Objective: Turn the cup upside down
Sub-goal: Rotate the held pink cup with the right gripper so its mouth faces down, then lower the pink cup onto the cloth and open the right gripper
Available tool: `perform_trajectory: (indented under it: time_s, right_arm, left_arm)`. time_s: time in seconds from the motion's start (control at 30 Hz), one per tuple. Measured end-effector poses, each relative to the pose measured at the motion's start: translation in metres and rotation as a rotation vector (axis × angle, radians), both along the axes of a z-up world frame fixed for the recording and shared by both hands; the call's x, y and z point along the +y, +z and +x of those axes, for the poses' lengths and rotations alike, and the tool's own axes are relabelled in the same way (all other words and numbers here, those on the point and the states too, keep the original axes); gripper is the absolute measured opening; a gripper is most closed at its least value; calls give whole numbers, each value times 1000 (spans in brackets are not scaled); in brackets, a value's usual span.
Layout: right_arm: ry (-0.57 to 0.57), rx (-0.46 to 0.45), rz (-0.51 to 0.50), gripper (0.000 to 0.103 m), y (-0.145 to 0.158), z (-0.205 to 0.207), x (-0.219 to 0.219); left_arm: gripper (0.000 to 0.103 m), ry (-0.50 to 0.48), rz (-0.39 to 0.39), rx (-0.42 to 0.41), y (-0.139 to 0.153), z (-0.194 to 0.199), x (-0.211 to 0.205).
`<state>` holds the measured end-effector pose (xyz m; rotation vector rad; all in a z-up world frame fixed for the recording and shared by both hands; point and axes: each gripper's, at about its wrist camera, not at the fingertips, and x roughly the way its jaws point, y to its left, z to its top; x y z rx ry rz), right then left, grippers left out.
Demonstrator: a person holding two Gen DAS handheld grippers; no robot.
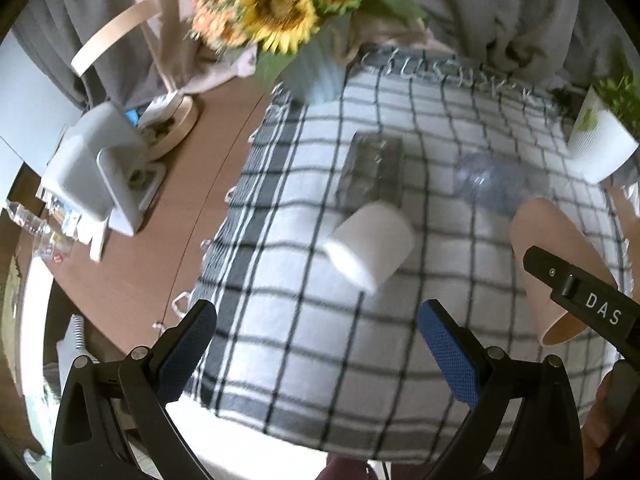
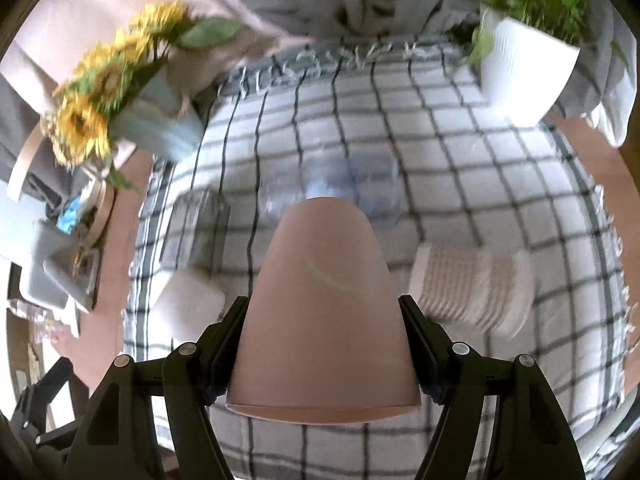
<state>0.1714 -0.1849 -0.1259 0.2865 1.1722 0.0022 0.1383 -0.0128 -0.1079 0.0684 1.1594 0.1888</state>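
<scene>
Your left black plastic two-finger gripper (image 1: 316,344) wears textured blue pads (image 1: 450,350) and silver pivot screws. Your right black plastic gripper (image 2: 324,344) carries white "DAS" lettering.

Sunflower vase (image 1: 316,76), checked cloth (image 1: 304,344)

Both wrist views look down and forward over the checked cloth (image 1: 320,360) toward the sunflowers (image 1: 280,4). The left view sits further left, taking in bare counter (image 1: 160,240); the right view is close behind the pink cup (image 2: 324,320), shared by both
</scene>
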Motion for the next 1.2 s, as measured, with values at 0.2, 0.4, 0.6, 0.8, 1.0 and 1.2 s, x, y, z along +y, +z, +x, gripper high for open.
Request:
perform_trajectory:
  time_s: [0.2,0.4,0.6,0.8,1.0,1.2]
  right_arm:
    - [8,25,8,72,-28,-16,20]
    - [-2,59,-6,72,-54,-24,31]
    - [-8,73,-9,72,-65,-33,36]
    - [3,108,-9,72,-73,-40,40]
    - [7,105,-7,75,-72,-46,39]
    - [2,16,-17,81,-42,-61,33]
  left_arm:
    - [103,-18,43,58,-24,-14,11]
    - [103,-40,70,97,-42,-22,16]
    - [103,-44,69,116,-50,-27,19]
    - [103,-42,65,124,-54,-33,21]
    - [103,-42,53,122,-53,-36,21]
    - [103,-48,35,90,-41,-40,18]
